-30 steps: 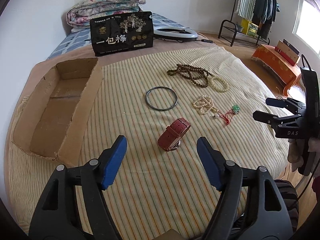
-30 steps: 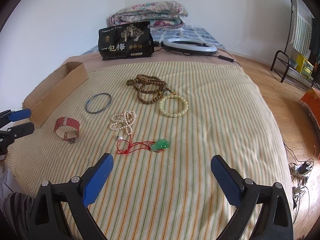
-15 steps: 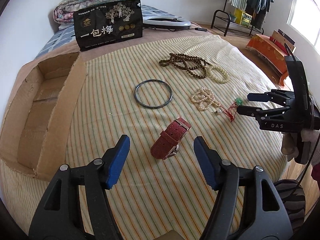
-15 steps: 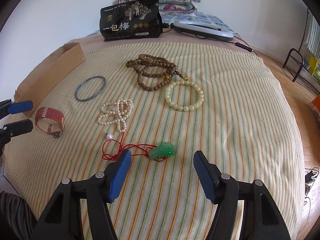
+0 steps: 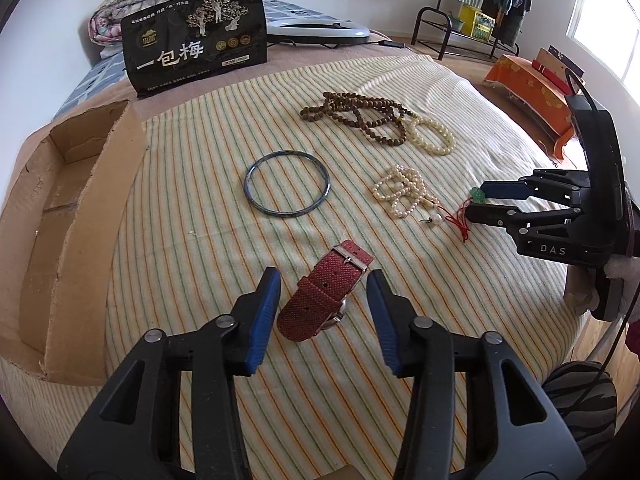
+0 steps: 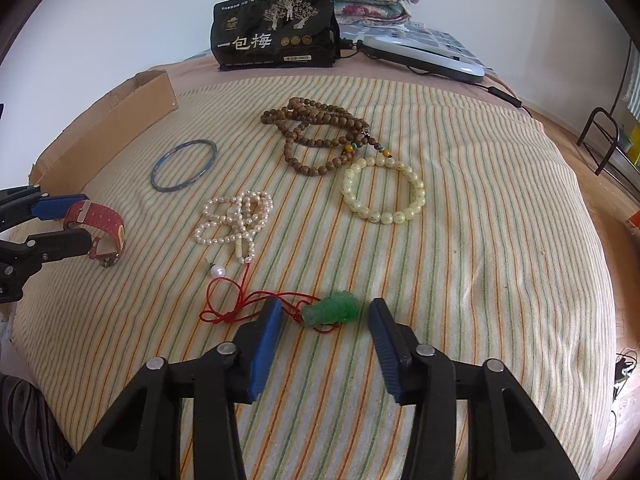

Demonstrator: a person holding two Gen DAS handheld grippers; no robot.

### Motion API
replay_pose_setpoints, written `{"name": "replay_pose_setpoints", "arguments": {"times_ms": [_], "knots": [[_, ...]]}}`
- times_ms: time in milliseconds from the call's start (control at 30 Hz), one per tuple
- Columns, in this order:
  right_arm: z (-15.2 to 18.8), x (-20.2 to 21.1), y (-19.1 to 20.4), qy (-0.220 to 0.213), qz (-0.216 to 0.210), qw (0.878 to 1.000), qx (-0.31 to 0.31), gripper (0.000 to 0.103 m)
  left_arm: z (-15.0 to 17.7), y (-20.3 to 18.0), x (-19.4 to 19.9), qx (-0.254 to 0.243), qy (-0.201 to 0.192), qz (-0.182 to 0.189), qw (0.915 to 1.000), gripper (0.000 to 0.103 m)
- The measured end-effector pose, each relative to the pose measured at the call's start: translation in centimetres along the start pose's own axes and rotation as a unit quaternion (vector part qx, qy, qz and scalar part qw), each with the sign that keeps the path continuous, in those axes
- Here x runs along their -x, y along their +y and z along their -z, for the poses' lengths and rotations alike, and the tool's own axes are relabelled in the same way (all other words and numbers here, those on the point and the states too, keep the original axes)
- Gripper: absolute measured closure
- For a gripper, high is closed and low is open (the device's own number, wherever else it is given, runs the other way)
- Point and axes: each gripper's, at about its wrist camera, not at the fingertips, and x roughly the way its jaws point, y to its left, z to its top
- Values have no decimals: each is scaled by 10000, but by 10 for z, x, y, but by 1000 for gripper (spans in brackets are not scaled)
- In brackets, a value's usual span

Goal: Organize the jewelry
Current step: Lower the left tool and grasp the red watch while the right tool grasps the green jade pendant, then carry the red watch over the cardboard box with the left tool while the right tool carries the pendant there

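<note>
A red woven watch strap (image 5: 326, 288) lies on the striped bedspread between the blue pads of my left gripper (image 5: 323, 280). The jaws are closing, with a gap still on both sides of the strap. In the right wrist view a green pendant (image 6: 330, 309) on a red cord (image 6: 224, 308) lies between the pads of my right gripper (image 6: 325, 306). Those jaws are closing too and do not touch it. Each gripper shows in the other's view: the right gripper (image 5: 480, 205) around the pendant, the left gripper (image 6: 82, 220) around the strap.
Farther back lie a blue bangle (image 5: 287, 183), a pearl strand (image 5: 400, 192), brown prayer beads (image 5: 360, 116) and a pale bead bracelet (image 5: 432, 136). A shallow cardboard box (image 5: 72, 216) lies at the left. A black package (image 5: 196, 36) and a ring light (image 5: 320, 32) are behind.
Both grippers have come down and forward onto the bed. The left jaws have narrowed around the watch strap and the right jaws around the green pendant.
</note>
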Motion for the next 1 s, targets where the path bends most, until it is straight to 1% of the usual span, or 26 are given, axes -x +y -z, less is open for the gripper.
{"name": "replay_pose_setpoints", "arguments": {"times_ms": [100,133,200,267,467,667,833,1000], "knots": [[1,0,1,8,-48,10000,37,68,0,-2,-1,-8,-12,-7,10000,65],[1,0,1,3,-63,10000,35,70,0,-2,0,3,-17,-3,10000,68],[2,1,0,-1,-109,9999,-3,71,0,-1,0,32,-21,9,10000,73],[3,2,-1,-15,-149,9999,-43,71,0,-1,0,43,-19,5,10000,80],[4,6,-1,-49,-158,9998,-87,72,0,-1,2,96,-68,30,9999,82],[5,14,-2,-143,-155,9996,-169,72,2,-1,8,166,-155,16,9997,82],[4,24,-1,-236,-137,9994,-217,72,1,0,21,229,-308,8,9993,83],[1,42,2,-412,-127,9988,-252,72,2,3,38,293,-475,7,9984,83]]}}
